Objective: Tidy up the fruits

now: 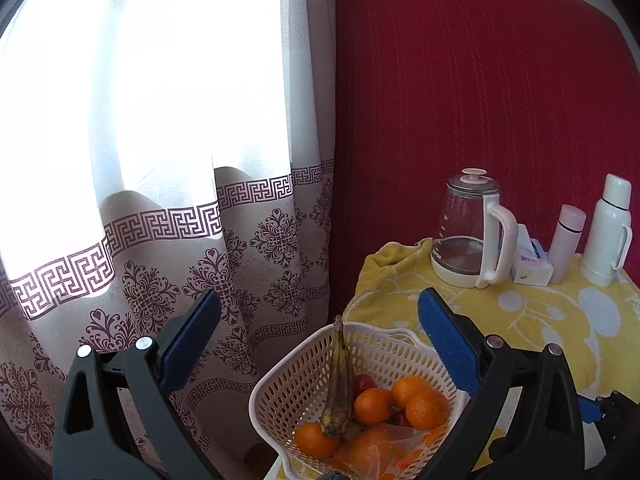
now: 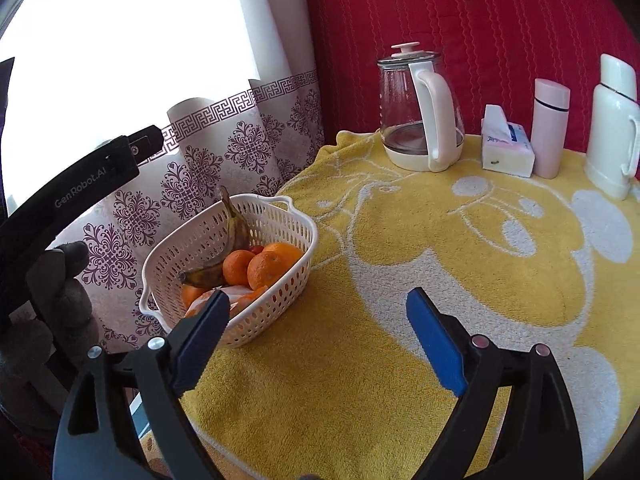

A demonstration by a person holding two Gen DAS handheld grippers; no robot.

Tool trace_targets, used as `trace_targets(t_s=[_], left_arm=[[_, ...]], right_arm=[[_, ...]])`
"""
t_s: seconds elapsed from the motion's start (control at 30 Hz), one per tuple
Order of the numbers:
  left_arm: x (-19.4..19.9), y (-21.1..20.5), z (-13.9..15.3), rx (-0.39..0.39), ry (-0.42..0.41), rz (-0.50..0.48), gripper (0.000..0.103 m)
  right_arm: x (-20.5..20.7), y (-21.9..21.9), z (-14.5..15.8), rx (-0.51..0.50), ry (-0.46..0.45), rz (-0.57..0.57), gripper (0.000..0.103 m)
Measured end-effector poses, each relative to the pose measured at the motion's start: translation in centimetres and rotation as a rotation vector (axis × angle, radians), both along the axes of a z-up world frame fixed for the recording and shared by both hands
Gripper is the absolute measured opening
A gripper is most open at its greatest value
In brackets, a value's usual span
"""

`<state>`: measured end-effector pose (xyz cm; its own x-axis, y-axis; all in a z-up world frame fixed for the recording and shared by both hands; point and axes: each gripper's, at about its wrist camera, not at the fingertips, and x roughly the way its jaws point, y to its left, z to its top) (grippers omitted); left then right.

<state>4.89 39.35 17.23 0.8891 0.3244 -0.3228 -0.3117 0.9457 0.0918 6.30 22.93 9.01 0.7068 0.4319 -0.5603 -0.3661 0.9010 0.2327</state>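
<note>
A white perforated basket (image 1: 288, 364) (image 2: 280, 216) stands at the left edge of the yellow-towelled table (image 2: 400, 340). It holds a browned banana (image 1: 340, 376) (image 2: 236, 224), several oranges (image 1: 416, 400) (image 2: 264, 268), a small red fruit (image 1: 364, 382) and a clear plastic bag (image 1: 384, 452) with more orange fruit. My left gripper (image 1: 320, 308) hovers open above the basket, holding nothing. My right gripper (image 2: 318, 300) is open over the towel, just right of the basket's near corner, empty. In the right wrist view the left tool's black body (image 2: 80, 184) and a gloved hand (image 2: 60, 280) show at the left.
At the table's back stand a glass kettle (image 2: 416, 120) (image 1: 468, 228), a tissue box (image 2: 506, 148), a pink flask (image 2: 550, 128) and a white thermos (image 2: 614, 128). A red padded wall (image 2: 480, 20) lies behind; a patterned curtain (image 1: 160, 240) hangs left.
</note>
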Motion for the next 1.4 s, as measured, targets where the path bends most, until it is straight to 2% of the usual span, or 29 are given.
trace_targets(t_s=[0.3,0.53,0.83,1.0,1.13,1.23,1.4], left_arm=[[-0.3,-1.4,0.2,0.097,0.004,-0.035,0.100],[-2.5,-0.7,0.4,0.165,0.001,-0.022,0.100],[-4.5,0.7,-0.9,0.233,0.029,-0.001,0.100],[-6.2,2.0,-3.0,0.246,0.068,0.048,0.100],[-7.2,3.3,-3.7,0.202,0.072,0.080,0.100],[-7.5,3.5,-4.2,0.197,0.079,0.083,0.100],[-7.3,2.6,-5.1,0.236,0.092,0.072,0.100]], right_arm=[[-1.3,0.4,0.8,-0.092,-0.078,-0.050,0.098],[-2.4,1.5,1.0,-0.240,-0.147,-0.092,0.098],[-4.1,2.3,1.7,-0.292,-0.213,-0.091,0.098],[-4.6,3.1,1.6,-0.316,-0.232,-0.083,0.098],[-4.9,4.2,1.2,-0.347,-0.239,-0.070,0.098],[-5.3,5.1,0.9,-0.382,-0.259,-0.063,0.098],[-5.4,5.9,0.5,-0.417,-0.273,-0.057,0.098]])
